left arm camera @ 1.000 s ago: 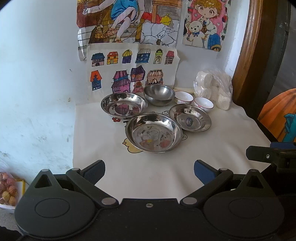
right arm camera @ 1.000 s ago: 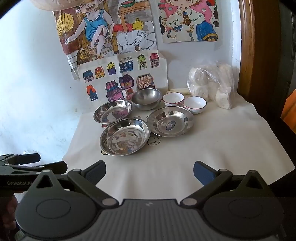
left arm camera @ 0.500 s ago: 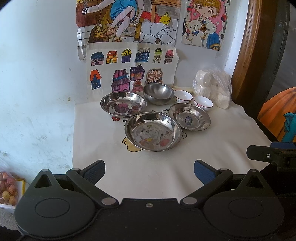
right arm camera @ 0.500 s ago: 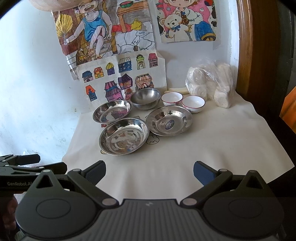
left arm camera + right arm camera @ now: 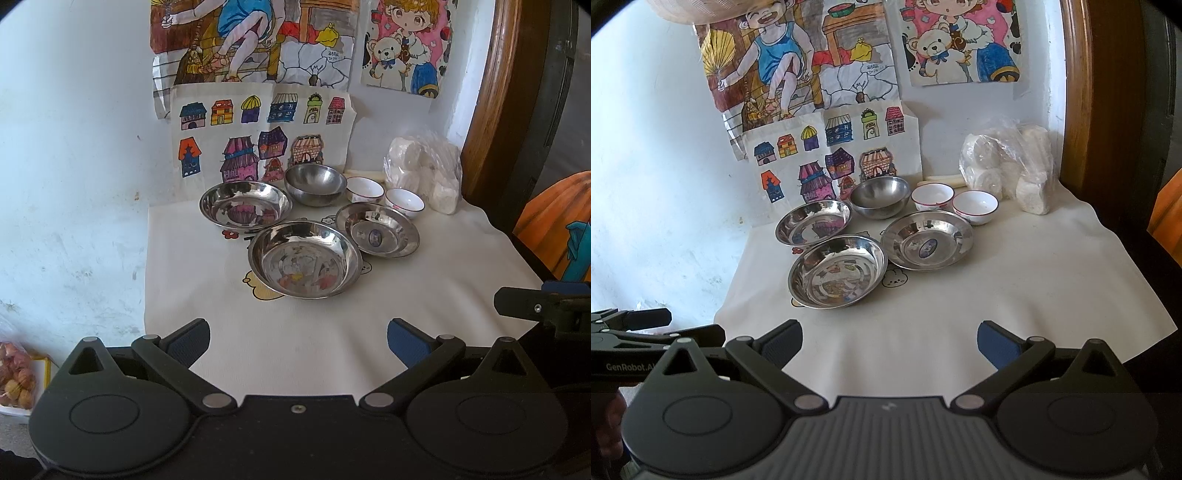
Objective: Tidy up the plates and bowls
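Note:
Three steel plates lie on the white cloth: a near one (image 5: 304, 258) (image 5: 837, 271), a back left one (image 5: 245, 206) (image 5: 813, 222) and a right one with a sticker (image 5: 377, 234) (image 5: 926, 240). Behind them stands a deep steel bowl (image 5: 314, 184) (image 5: 880, 196), with two small white red-rimmed bowls (image 5: 365, 189) (image 5: 405, 202) (image 5: 932, 196) (image 5: 975, 206) to its right. My left gripper (image 5: 298, 341) is open over the cloth's near edge, well short of the dishes. My right gripper (image 5: 889, 341) is also open and holds nothing.
A clear bag of white lumps (image 5: 424, 173) (image 5: 1012, 166) sits at the back right corner by a wooden frame (image 5: 487, 92). Coloured drawings (image 5: 258, 140) hang on the wall behind the dishes. A box of small fruit (image 5: 16, 380) lies low on the left.
Both grippers have drifted slightly, so the dishes sit a little higher in view. Nothing on the cloth has moved and both grippers stay open.

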Motion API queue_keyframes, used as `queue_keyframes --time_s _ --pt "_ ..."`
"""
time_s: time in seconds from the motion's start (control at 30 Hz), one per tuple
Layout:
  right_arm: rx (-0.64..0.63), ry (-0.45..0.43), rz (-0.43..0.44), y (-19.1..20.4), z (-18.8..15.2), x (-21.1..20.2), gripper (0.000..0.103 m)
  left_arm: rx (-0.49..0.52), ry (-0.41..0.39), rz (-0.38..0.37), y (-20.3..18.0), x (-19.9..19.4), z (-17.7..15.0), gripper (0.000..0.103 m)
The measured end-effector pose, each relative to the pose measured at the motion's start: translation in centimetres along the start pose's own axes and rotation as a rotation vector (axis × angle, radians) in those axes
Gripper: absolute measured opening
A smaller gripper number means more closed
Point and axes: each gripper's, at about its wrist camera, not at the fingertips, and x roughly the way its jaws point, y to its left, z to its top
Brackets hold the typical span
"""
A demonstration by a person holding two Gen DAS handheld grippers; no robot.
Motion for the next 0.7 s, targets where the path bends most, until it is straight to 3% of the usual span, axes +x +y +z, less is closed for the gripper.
queue_keyframes --time_s 0.7 --pt "0.0 0.002 0.002 0.08 0.08 0.18 0.103 -0.001 0.006 0.001 -0.2 0.25 -0.52 0.102"
